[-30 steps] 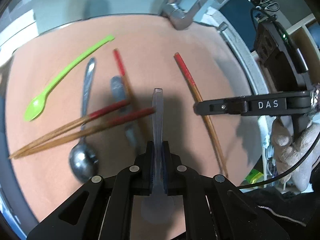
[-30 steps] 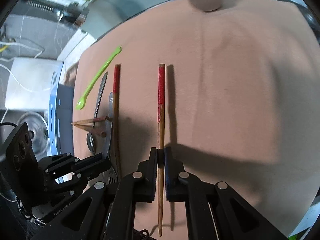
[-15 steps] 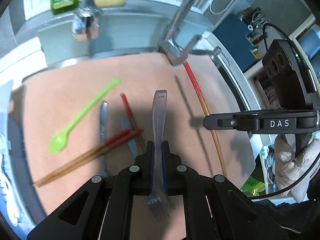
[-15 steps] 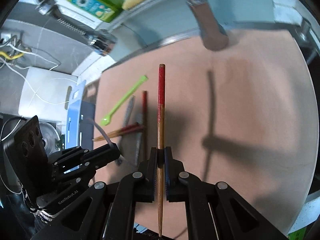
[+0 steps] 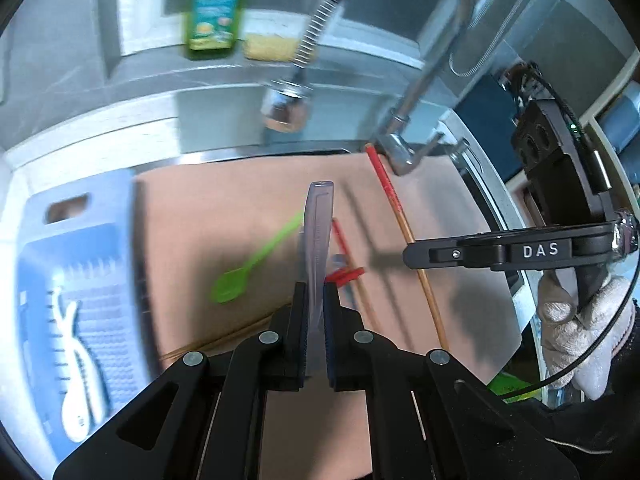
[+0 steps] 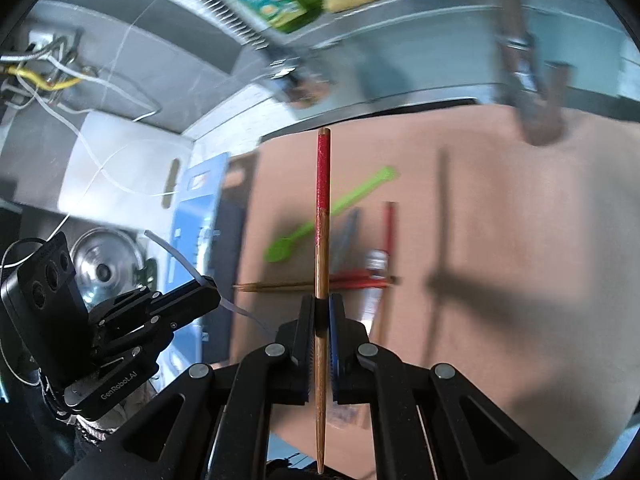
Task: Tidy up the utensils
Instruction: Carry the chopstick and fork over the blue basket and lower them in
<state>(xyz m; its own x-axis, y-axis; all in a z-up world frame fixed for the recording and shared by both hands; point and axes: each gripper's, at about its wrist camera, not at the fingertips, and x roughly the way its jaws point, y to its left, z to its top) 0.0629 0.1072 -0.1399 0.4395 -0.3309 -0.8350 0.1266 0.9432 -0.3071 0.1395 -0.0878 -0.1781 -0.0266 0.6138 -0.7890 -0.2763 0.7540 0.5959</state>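
Gripping a flat grey metal fork handle in the black left gripper and a red-tipped wooden chopstick in the right gripper, above a smooth tan mat.

green spoon, red-tipped chopstick — blue tray

Kitchen sink area: tan mat laid over the basin, chrome faucet arching above its far edge, steel sink rim behind. Back ledge holds a green dish-soap bottle beside a yellow sponge. Blue ridged board and white cutting board beside the mat; grey wall behind.
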